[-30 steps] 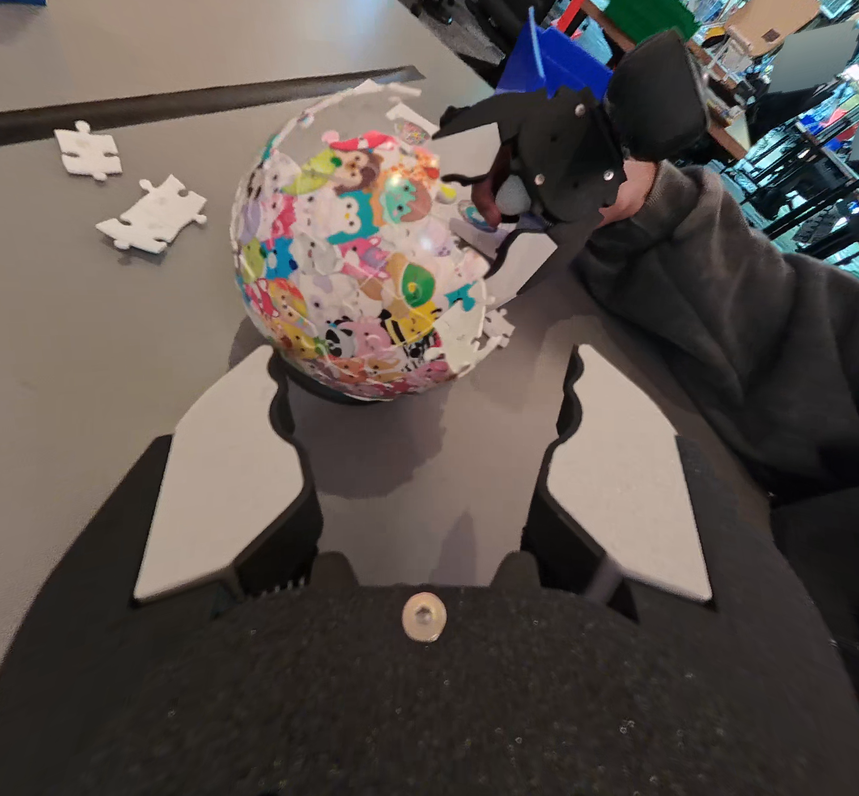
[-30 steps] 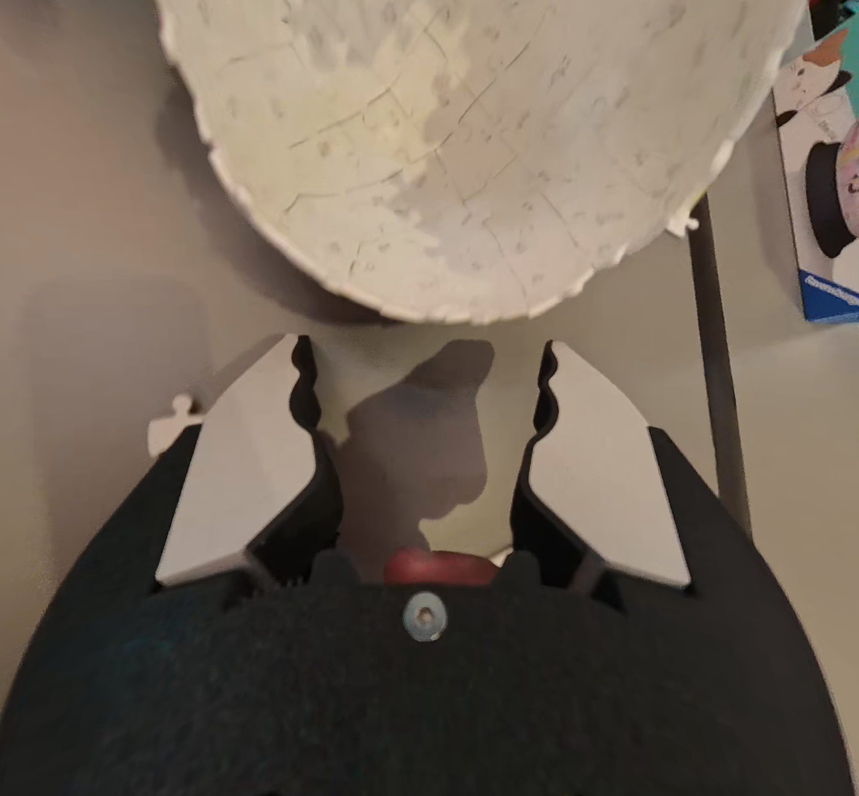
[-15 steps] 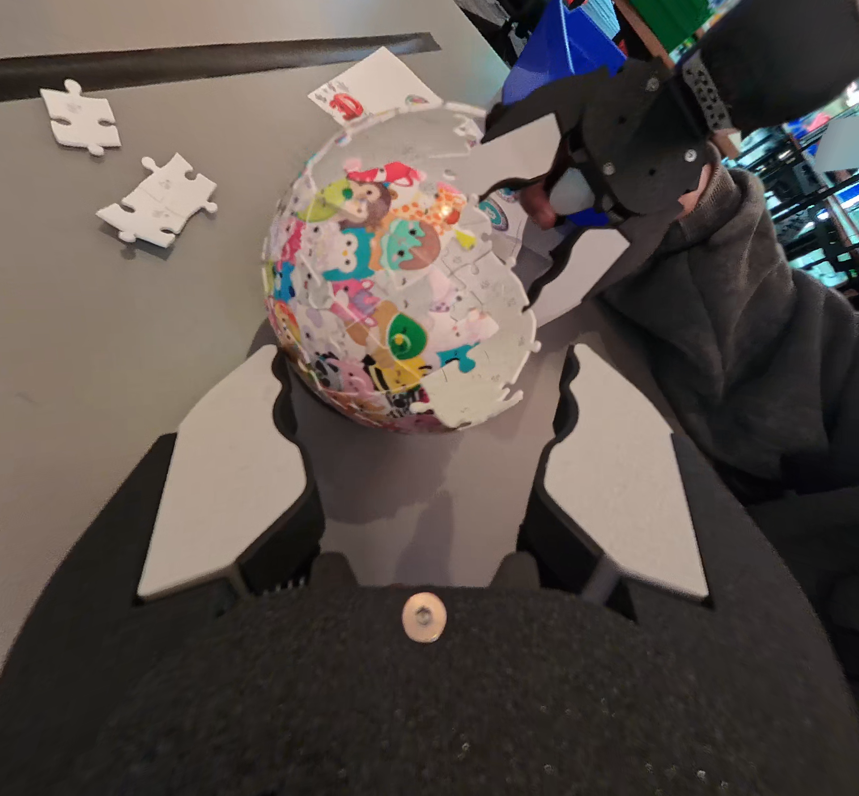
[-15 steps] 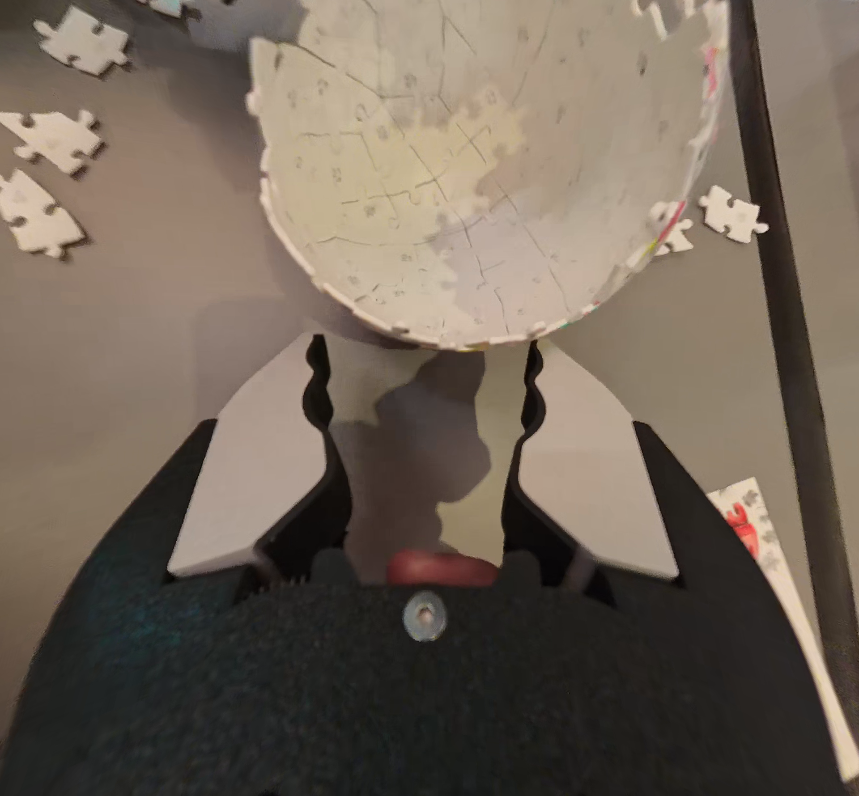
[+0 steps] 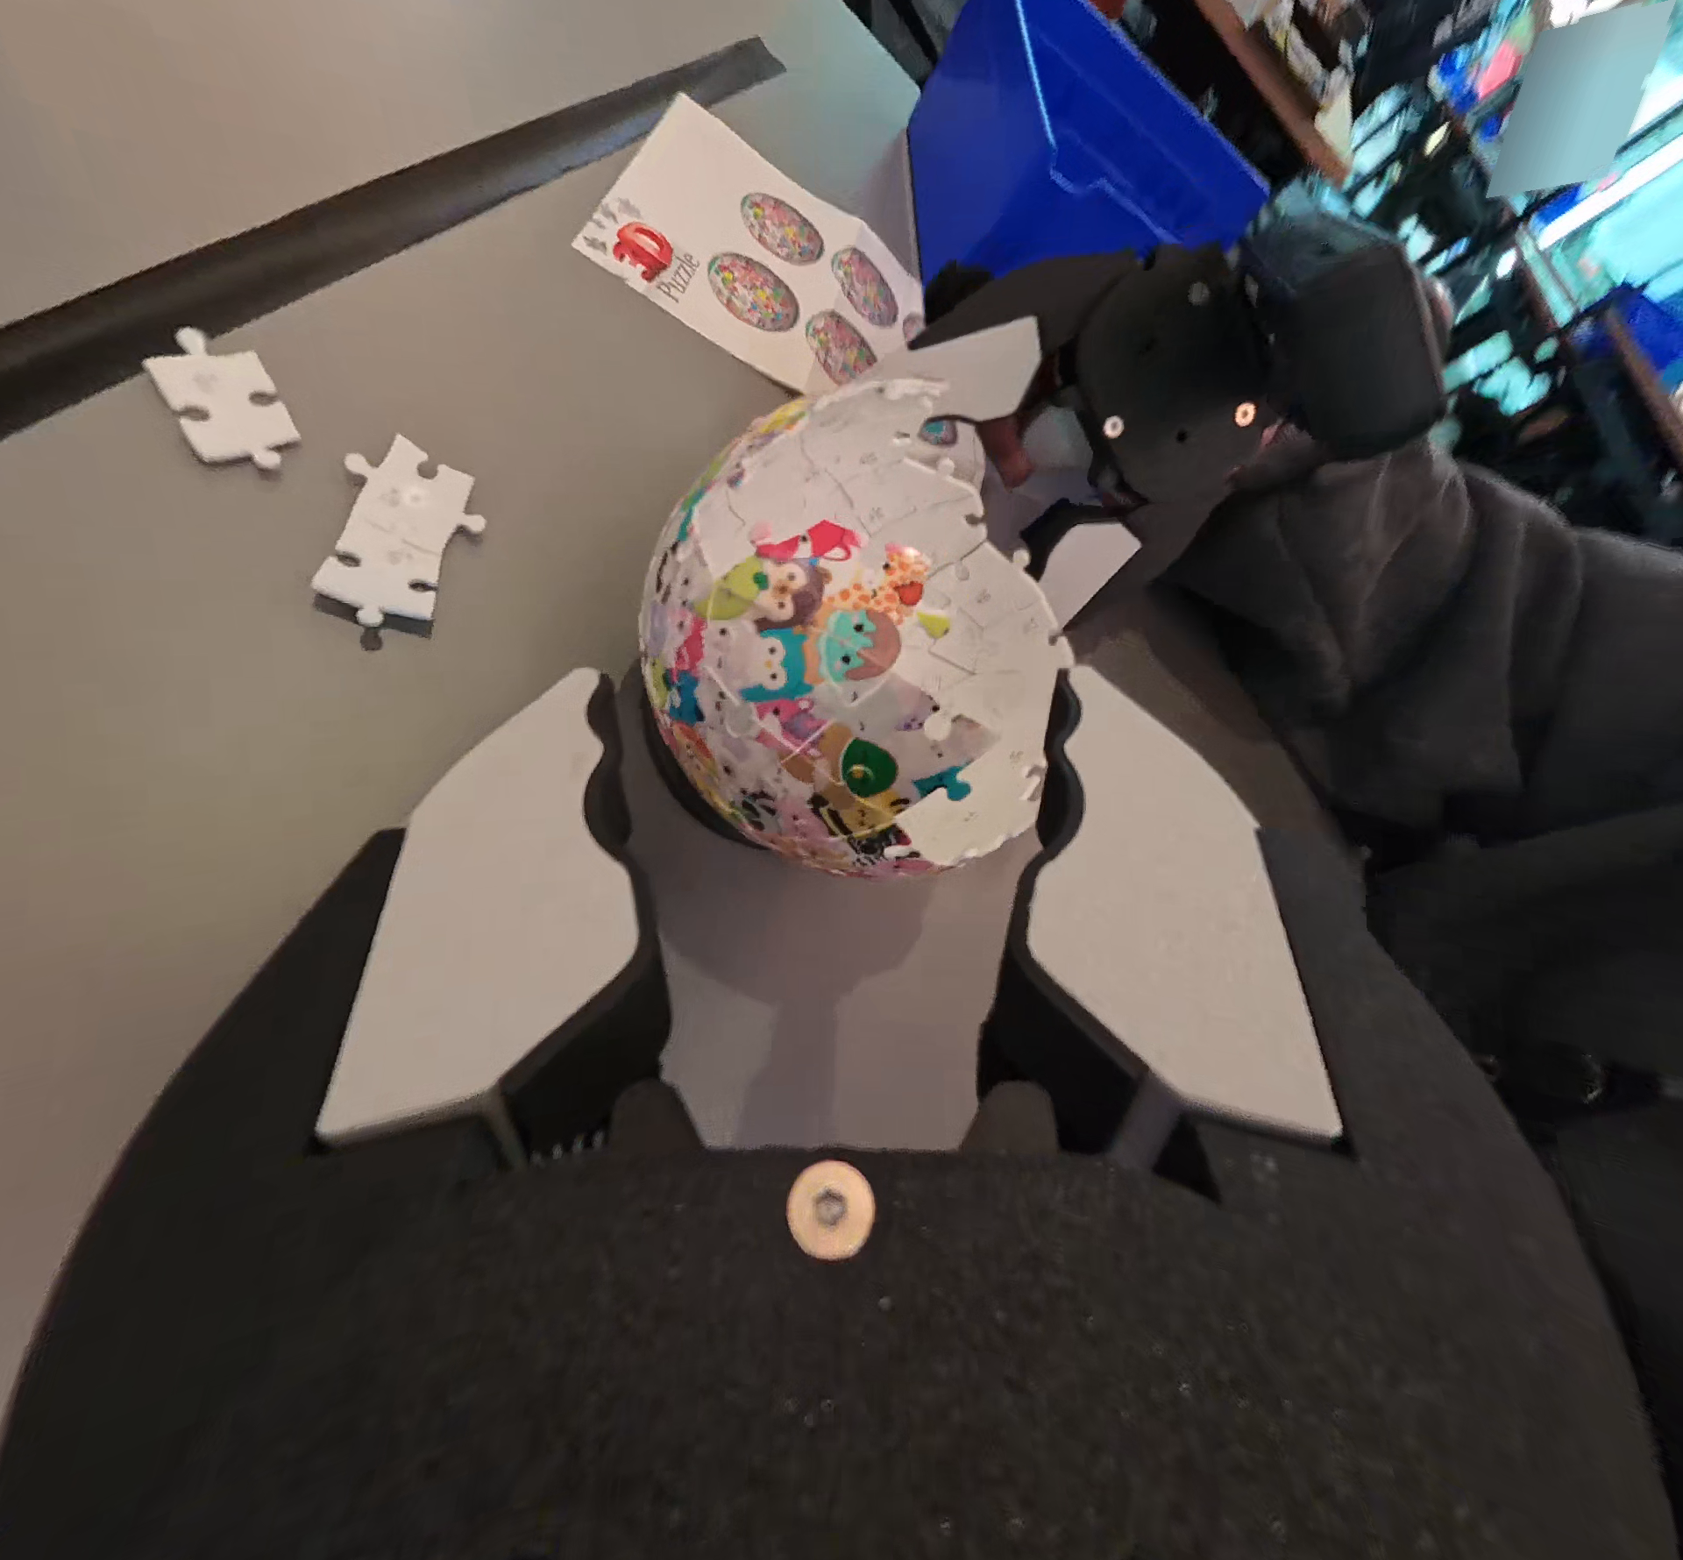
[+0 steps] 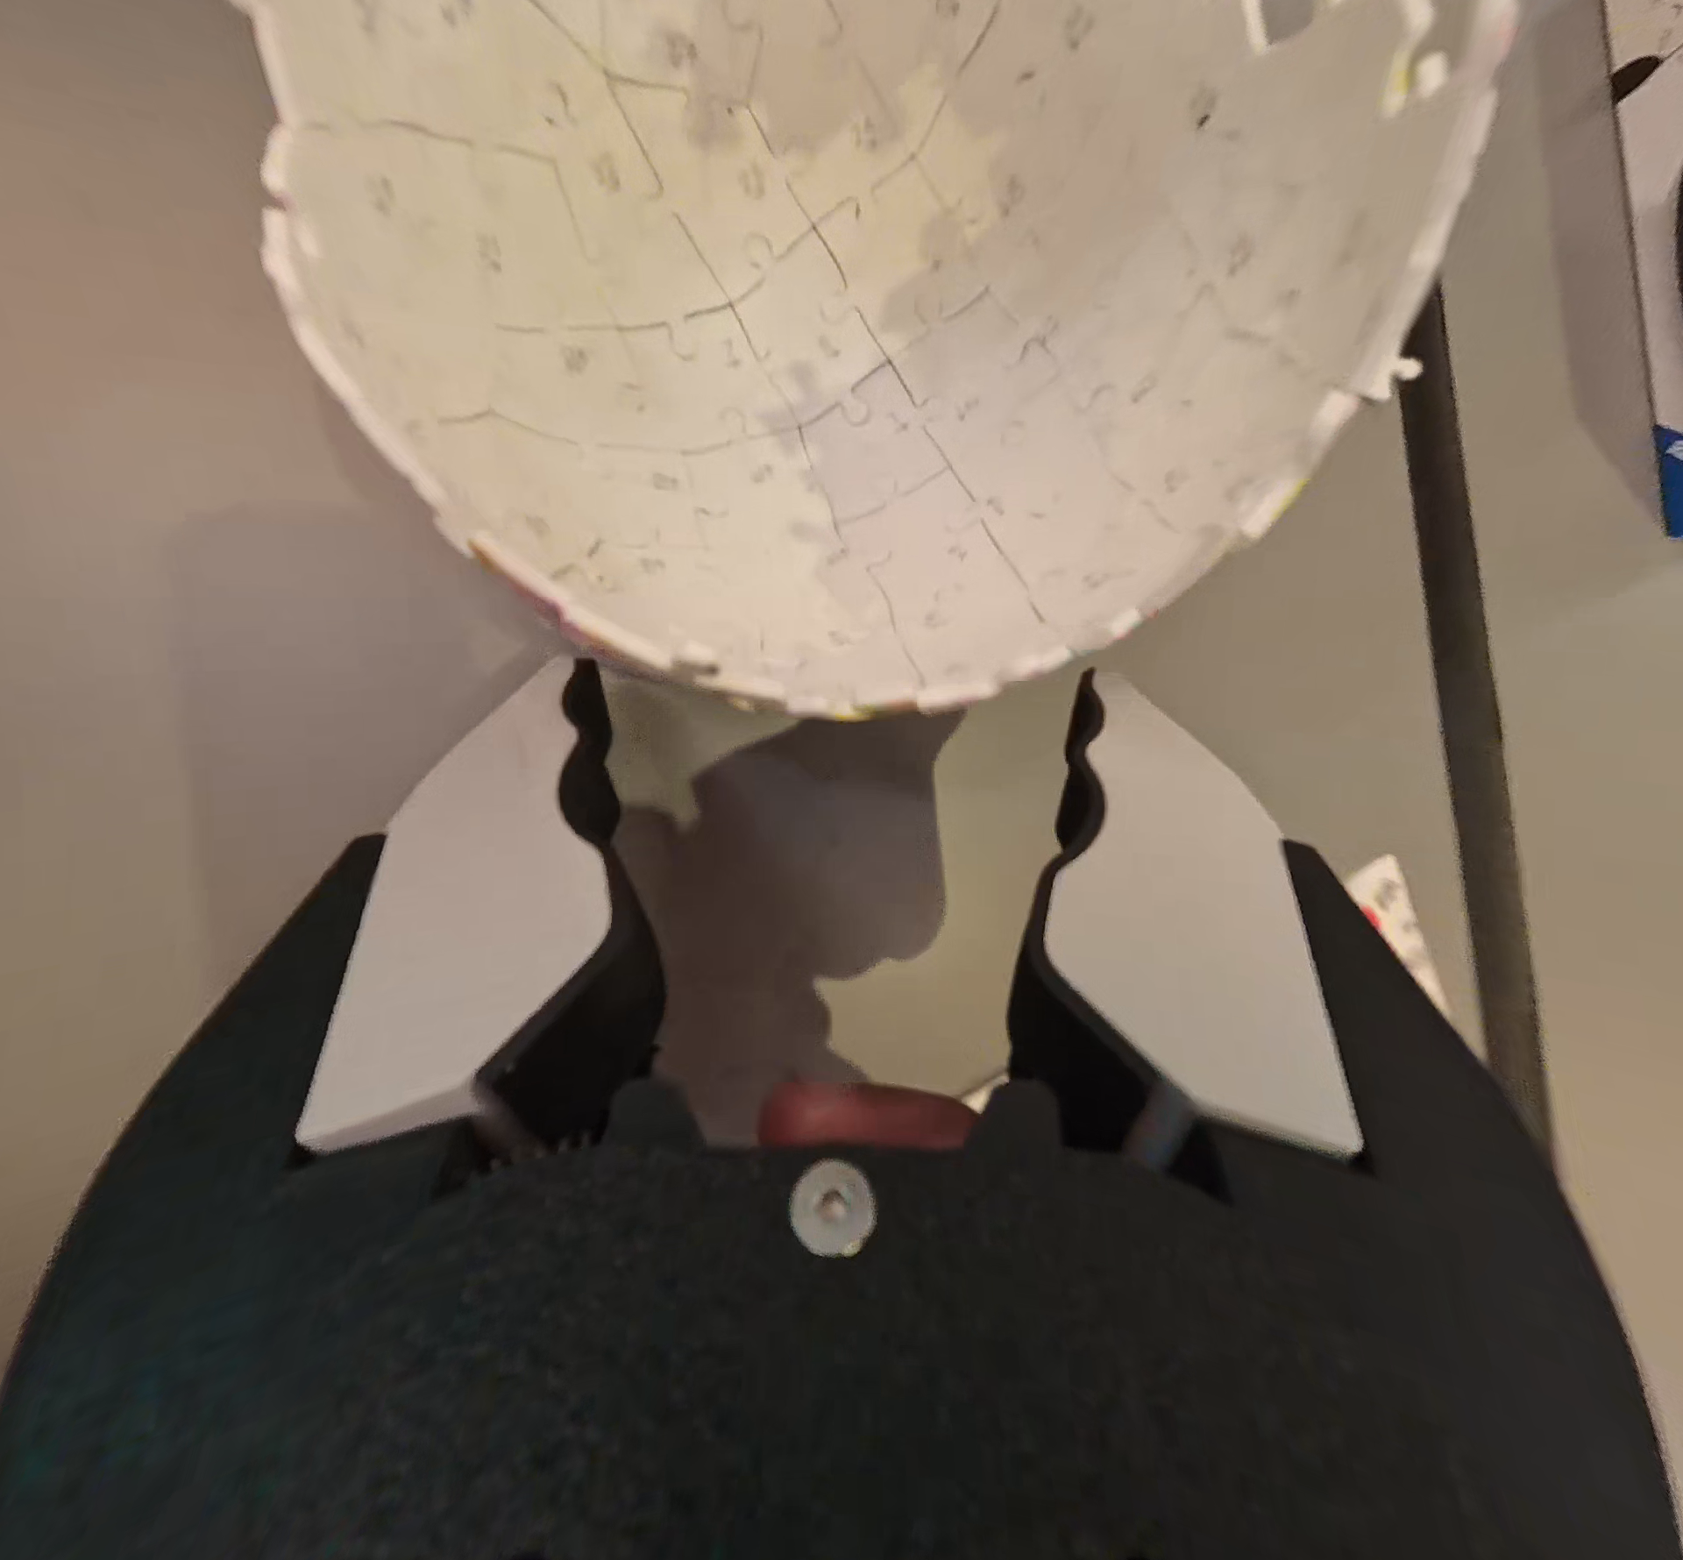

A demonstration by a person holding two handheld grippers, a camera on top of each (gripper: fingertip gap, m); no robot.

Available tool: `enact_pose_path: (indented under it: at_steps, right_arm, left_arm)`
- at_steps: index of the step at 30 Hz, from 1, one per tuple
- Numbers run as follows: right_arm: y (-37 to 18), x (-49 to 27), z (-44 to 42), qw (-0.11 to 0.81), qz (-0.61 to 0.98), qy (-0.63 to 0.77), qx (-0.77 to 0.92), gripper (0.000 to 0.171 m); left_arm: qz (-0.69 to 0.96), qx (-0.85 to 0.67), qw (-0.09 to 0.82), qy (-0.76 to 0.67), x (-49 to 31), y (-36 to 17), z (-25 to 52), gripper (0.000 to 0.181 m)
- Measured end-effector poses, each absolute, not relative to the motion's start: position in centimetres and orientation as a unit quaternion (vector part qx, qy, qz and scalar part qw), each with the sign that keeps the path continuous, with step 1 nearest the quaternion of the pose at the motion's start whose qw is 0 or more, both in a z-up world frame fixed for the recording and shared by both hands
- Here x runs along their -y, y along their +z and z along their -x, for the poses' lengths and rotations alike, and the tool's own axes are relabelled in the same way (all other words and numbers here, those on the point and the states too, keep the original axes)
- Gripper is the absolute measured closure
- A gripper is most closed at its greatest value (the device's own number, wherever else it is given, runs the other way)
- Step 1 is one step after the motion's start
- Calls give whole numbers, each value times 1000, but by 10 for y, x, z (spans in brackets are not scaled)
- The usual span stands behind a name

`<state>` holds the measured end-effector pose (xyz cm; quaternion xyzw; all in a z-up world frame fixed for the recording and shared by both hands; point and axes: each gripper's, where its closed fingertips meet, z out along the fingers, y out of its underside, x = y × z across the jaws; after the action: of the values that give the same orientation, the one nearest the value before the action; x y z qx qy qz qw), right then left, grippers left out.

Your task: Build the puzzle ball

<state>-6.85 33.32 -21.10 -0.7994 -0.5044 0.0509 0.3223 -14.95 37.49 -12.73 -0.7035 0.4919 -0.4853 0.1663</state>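
Grey worktop point(image 5: 228, 788) carries a half-built puzzle ball point(image 5: 847, 660) with bright cartoon animals outside and plain white inside, near the right edge. It sits on a dark round stand. The left hand-held gripper point(image 5: 833, 697) is wide open, one finger on each side of the ball, holding nothing. The right hand-held gripper point(image 6: 833, 688) is open too, empty, just beside the ball's open rim. Two white loose puzzle bits point(image 5: 396, 528) lie well apart, toward the left edge. A white paper sheet point(image 5: 747, 278) lies behind the ball.
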Motion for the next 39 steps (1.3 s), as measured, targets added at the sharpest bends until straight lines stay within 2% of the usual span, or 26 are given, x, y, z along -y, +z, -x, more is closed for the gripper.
enact_pose_path:
  at_steps: [8, 16, 20, 25, 27, 30, 39]
  right_arm:
    - [-208, -324, 86, 327, 820, 120, 454, 75]
    - [-189, -304, 95, 274, 857, 186, 394, 76]
    - [-186, -308, 93, 288, 859, 159, 393, 73]
    - [-193, -323, 74, 356, 818, 2, 452, 74]
    - [-190, -327, 76, 382, 806, -18, 452, 76]
    - [-184, -330, 85, 405, 804, 12, 435, 75]
    - [-164, -323, 96, 374, 834, 143, 379, 78]
  left_arm:
    - [690, -553, 131, -449, -367, -151, 141, 99]
    - [674, -550, 46, -490, -372, -152, 136, 104]
    - [669, -554, 10, -495, -380, -151, 137, 110]
    - [649, -590, 57, -477, -384, -140, 142, 112]
    - [640, -606, 79, -466, -384, -137, 141, 114]
    - [635, -629, 92, -439, -384, -140, 140, 122]
    - [638, -614, 51, -462, -390, -149, 135, 132]
